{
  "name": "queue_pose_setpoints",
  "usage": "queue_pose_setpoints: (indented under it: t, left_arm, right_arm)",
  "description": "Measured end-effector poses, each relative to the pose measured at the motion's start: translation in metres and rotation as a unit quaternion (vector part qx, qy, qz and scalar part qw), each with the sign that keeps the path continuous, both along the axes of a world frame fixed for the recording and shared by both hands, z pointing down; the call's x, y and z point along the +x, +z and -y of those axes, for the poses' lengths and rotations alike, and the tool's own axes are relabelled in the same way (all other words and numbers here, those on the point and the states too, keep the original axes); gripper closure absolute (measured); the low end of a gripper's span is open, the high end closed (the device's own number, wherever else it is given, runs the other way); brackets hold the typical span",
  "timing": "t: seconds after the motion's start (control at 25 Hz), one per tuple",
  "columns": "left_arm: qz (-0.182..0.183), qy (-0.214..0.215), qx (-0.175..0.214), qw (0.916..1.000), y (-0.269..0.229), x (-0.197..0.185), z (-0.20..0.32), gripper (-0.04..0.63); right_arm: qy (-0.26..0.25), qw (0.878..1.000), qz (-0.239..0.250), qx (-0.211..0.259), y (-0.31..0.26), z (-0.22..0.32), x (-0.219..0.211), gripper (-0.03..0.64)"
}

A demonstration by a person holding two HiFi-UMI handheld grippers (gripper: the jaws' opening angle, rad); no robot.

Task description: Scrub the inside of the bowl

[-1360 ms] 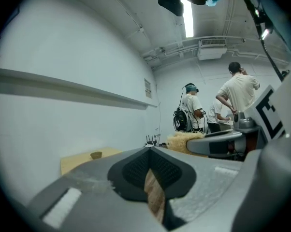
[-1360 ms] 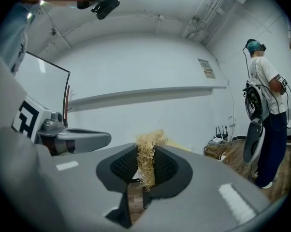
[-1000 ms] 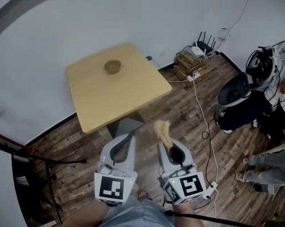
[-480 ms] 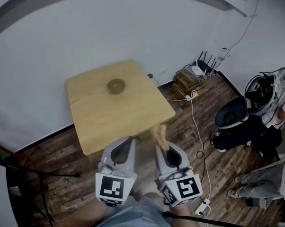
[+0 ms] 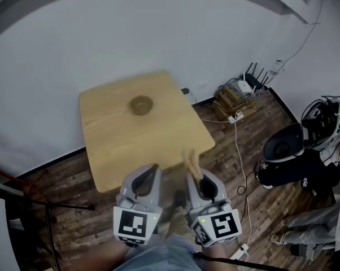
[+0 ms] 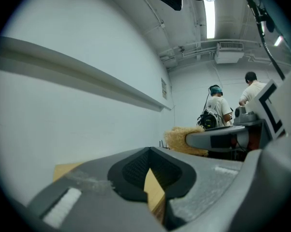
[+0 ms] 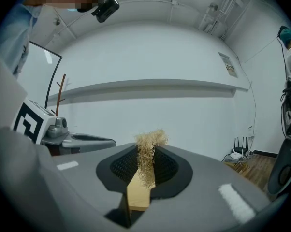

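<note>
A small brown bowl sits on the far half of a light wooden table, well ahead of both grippers. Held low at the table's near edge, my right gripper is shut on a tan fibrous scrubber, whose tuft sticks up from the jaws. Beside it my left gripper has its jaws shut with nothing between them. The left gripper view catches the scrubber off to its right. Neither gripper view shows the bowl.
A router, cables and stacked boxes lie on the wood floor by the wall at right. A dark round chair and a person stand further right. A stand's legs spread at left. Two people stand in the background.
The table and bowl have drawn nearer and lower in the head view; the table's near edge now reaches the gripper tips. Both grippers keep the same pose, scrubber still held.
</note>
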State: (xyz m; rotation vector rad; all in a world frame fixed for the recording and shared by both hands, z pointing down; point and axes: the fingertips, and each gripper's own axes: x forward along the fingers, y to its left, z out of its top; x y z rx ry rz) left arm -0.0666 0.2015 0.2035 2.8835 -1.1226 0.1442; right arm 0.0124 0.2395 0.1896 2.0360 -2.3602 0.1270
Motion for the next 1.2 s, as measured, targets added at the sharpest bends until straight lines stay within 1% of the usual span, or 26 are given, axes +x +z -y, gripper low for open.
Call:
queue_pose_setpoints:
  t: [0.08, 0.2, 0.28, 0.36, 0.44, 0.52, 0.64, 0.8, 0.92, 1.08, 1.2]
  left_arm:
    - [0.013, -0.013, -0.002, 0.9998, 0.004, 0.009, 0.014, 0.575]
    - [0.036, -0.034, -0.003, 0.9988, 0.012, 0.023, 0.039, 0.575]
    - [0.039, -0.056, -0.016, 0.9975, 0.017, 0.036, 0.056, 0.575]
    - [0.042, -0.08, -0.026, 0.9956, 0.019, 0.049, 0.073, 0.575]
    - [0.054, -0.099, -0.026, 0.9932, 0.02, 0.06, 0.091, 0.575]
    - [0.059, -0.122, -0.032, 0.9903, 0.021, 0.071, 0.109, 0.575]
    - [0.074, -0.144, -0.023, 0.9865, 0.022, 0.084, 0.133, 0.575]
    - [0.072, -0.181, -0.026, 0.9806, 0.016, 0.093, 0.155, 0.575]
    - [0.07, -0.202, -0.017, 0.9768, 0.007, 0.096, 0.165, 0.575]
    - [0.068, -0.229, 0.007, 0.9709, -0.005, 0.087, 0.177, 0.575]
    - [0.053, -0.252, 0.008, 0.9663, -0.012, 0.078, 0.184, 0.575]
  right_arm:
    - [-0.009, 1.0, -0.005, -0.003, 0.003, 0.015, 0.012, 0.552]
    - [-0.03, 1.0, 0.004, -0.007, 0.007, 0.044, 0.033, 0.553]
    - [-0.048, 0.999, 0.012, -0.009, 0.01, 0.066, 0.047, 0.553]
    - [-0.07, 0.997, 0.019, -0.012, 0.014, 0.088, 0.061, 0.554]
    - [-0.094, 0.995, 0.025, -0.018, 0.017, 0.11, 0.073, 0.553]
    - [-0.117, 0.992, 0.03, -0.023, 0.019, 0.13, 0.085, 0.553]
    - [-0.149, 0.988, 0.033, -0.026, 0.019, 0.156, 0.1, 0.553]
    - [-0.185, 0.982, 0.034, -0.021, 0.012, 0.184, 0.11, 0.552]
    - [-0.205, 0.978, 0.035, -0.012, 0.005, 0.199, 0.115, 0.552]
    - [-0.229, 0.973, 0.027, 0.002, -0.006, 0.216, 0.11, 0.552]
    - [-0.241, 0.97, 0.024, 0.012, -0.012, 0.229, 0.104, 0.552]
